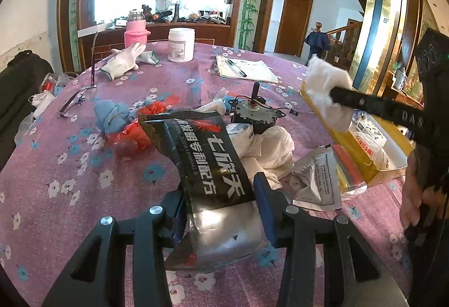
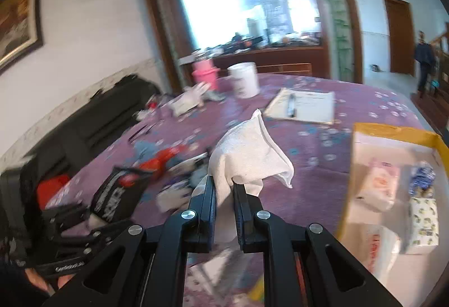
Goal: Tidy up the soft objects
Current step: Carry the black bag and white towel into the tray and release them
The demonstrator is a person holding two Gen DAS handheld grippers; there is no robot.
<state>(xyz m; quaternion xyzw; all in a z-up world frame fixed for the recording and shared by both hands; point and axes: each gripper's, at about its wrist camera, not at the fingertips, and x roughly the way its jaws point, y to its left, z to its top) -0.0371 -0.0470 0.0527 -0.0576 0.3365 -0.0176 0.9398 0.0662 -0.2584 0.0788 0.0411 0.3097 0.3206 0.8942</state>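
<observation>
left tool (image 1: 221,211): clamped on black packet (image 1: 207,155) | right tool (image 2: 224,189): pinching white cloth (image 2: 249,149) above table (image 2: 322,166)

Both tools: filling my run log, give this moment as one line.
left tool: shut on packet | right tool: shut on cloth | box: open

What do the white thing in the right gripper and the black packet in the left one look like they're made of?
White cloth: soft woven or terry-like fabric, matte; it droops in folds with a hemmed edge. Black packet: likely plastic film, glossy; it shows glare, creases and a see-through lower end.
</observation>
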